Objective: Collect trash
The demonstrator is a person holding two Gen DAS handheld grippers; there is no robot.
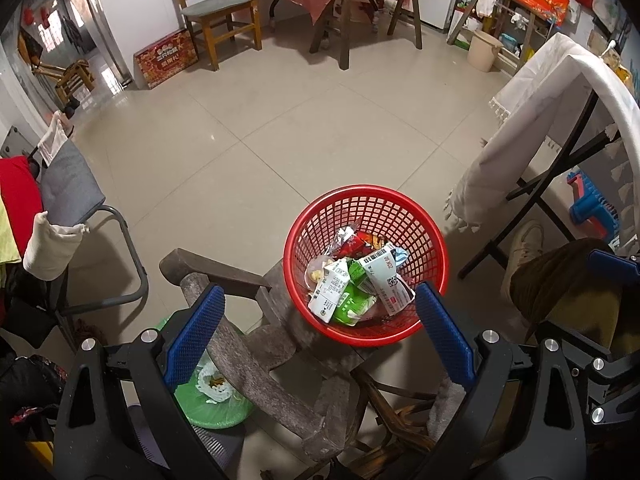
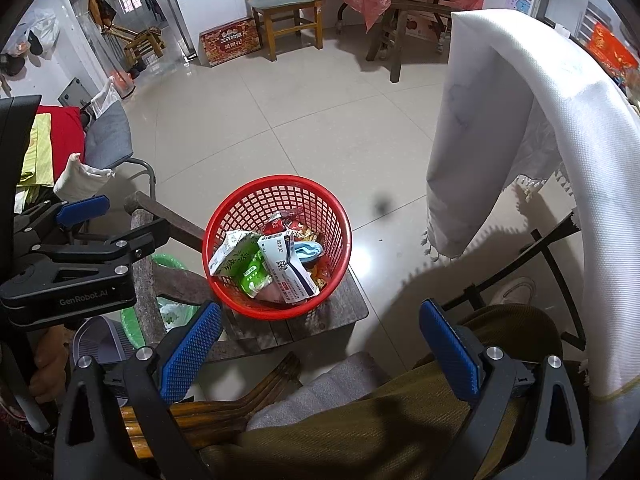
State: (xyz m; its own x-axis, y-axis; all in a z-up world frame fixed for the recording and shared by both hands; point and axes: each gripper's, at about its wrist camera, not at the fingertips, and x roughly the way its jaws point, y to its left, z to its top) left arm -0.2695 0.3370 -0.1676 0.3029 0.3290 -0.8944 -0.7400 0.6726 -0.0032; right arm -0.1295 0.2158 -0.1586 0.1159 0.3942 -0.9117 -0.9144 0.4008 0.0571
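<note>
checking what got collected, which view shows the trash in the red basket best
The left wrist view. It looks more steeply into the red basket, so the cartons and wrappers lie spread out and unobstructed. The right wrist view shows the same basket more from the side, with its near wall hiding the lowest pieces.

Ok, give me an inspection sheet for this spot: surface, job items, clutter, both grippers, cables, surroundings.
Surface: worn dark wooden stool on a pale tiled floor.
Job's things: red plastic mesh basket stands on the stool, holding a green-and-white drink carton, a white barcoded box and snack wrappers.
Clutter: green plastic bag on the floor beside the stool.
Grippers: left gripper open, empty; right gripper open, empty.
Cables: nothing seen.
Surroundings: white cloth-draped folding table, wooden chair with grey seat, clothes-piled chair.
</note>
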